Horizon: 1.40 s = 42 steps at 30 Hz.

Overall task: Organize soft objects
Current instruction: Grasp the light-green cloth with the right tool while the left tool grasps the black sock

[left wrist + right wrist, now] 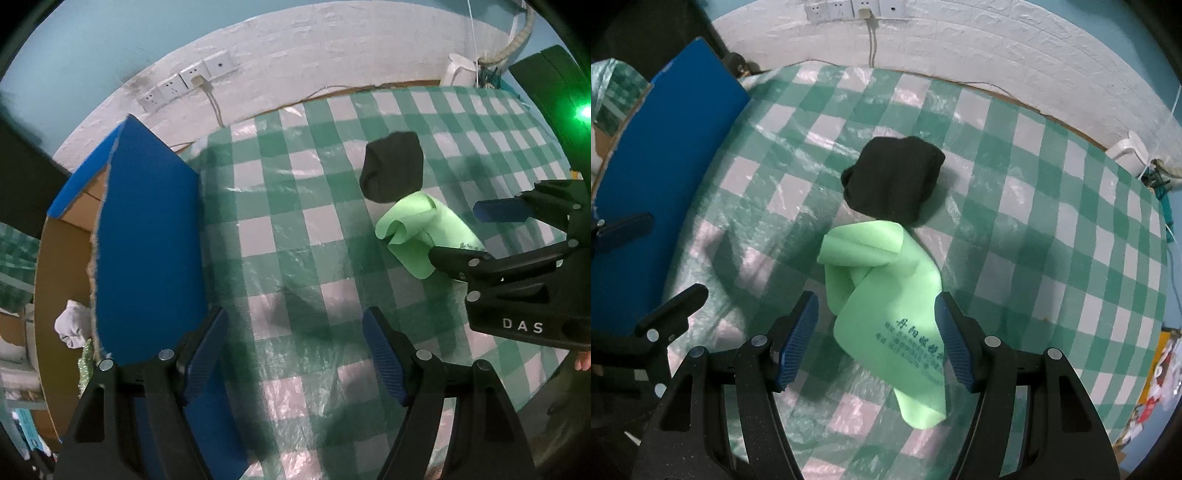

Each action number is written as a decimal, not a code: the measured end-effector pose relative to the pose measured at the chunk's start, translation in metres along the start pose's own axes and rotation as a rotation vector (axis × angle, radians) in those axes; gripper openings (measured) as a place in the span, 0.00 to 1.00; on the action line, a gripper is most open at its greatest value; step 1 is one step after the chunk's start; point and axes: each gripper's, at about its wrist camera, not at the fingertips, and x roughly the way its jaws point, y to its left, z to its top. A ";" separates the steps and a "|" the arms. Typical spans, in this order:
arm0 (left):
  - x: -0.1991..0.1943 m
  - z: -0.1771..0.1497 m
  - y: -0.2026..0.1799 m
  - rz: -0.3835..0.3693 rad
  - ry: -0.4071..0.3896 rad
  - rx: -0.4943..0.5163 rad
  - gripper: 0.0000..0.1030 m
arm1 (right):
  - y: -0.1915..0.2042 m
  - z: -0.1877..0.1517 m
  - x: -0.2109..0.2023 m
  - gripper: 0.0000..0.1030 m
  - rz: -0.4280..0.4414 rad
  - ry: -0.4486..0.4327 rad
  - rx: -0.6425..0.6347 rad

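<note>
Over on the left stands the blue-sided cardboard box (147,236), where a pale bundled sock (72,325) shows behind the near wall; most of its inside is hidden, so how much room is left I cannot say. The left gripper (295,354) hangs with jaws apart over bare checked tablecloth (277,229), holding nothing. Further right, the right gripper (875,339) straddles the crumpled green cloth (886,295), pads spread and seemingly not yet pressing it. The black sock (892,181) lies touching the cloth's far end, so a careless pinch might drag it along or snag the slick plastic cover. The cloth's printing is too small to read.
</note>
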 end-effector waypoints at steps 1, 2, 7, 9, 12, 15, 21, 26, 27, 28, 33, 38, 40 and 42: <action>0.002 0.001 0.000 -0.001 0.004 0.000 0.74 | -0.001 0.000 0.004 0.63 -0.001 0.005 0.001; 0.006 0.001 0.000 -0.001 0.010 -0.001 0.74 | -0.002 0.000 0.006 0.63 -0.001 0.009 0.004; 0.018 0.005 0.003 -0.007 0.032 -0.016 0.74 | -0.008 0.001 0.020 0.63 -0.004 0.029 0.020; 0.022 0.005 0.003 -0.010 0.039 -0.016 0.74 | -0.009 0.002 0.026 0.63 -0.009 0.035 0.022; 0.027 0.005 0.004 -0.014 0.047 -0.017 0.74 | -0.010 0.005 0.031 0.63 -0.015 0.038 0.021; 0.032 0.005 0.005 -0.019 0.061 -0.022 0.74 | -0.009 0.006 0.039 0.63 -0.024 0.042 0.014; 0.036 0.003 0.003 -0.025 0.071 -0.027 0.74 | -0.006 0.001 0.038 0.63 -0.055 0.017 -0.039; 0.034 0.005 0.004 -0.028 0.062 -0.025 0.74 | -0.002 -0.003 0.034 0.38 -0.045 0.012 -0.050; 0.034 0.005 0.005 -0.027 0.061 -0.025 0.74 | 0.000 -0.005 0.034 0.24 -0.046 0.013 -0.051; 0.033 0.004 0.004 -0.026 0.060 -0.027 0.74 | 0.000 -0.006 0.033 0.12 -0.048 0.017 -0.051; 0.030 0.005 0.003 -0.024 0.057 -0.031 0.74 | -0.002 -0.008 0.030 0.07 -0.022 0.031 -0.048; 0.025 0.010 -0.003 -0.028 0.043 -0.033 0.74 | -0.012 -0.013 0.023 0.06 -0.041 0.021 -0.031; 0.024 0.014 -0.007 -0.032 0.038 -0.032 0.75 | -0.022 -0.015 0.017 0.06 -0.053 0.010 -0.009; 0.023 0.017 -0.011 -0.040 0.033 -0.028 0.78 | -0.032 -0.017 0.011 0.06 -0.053 -0.002 0.018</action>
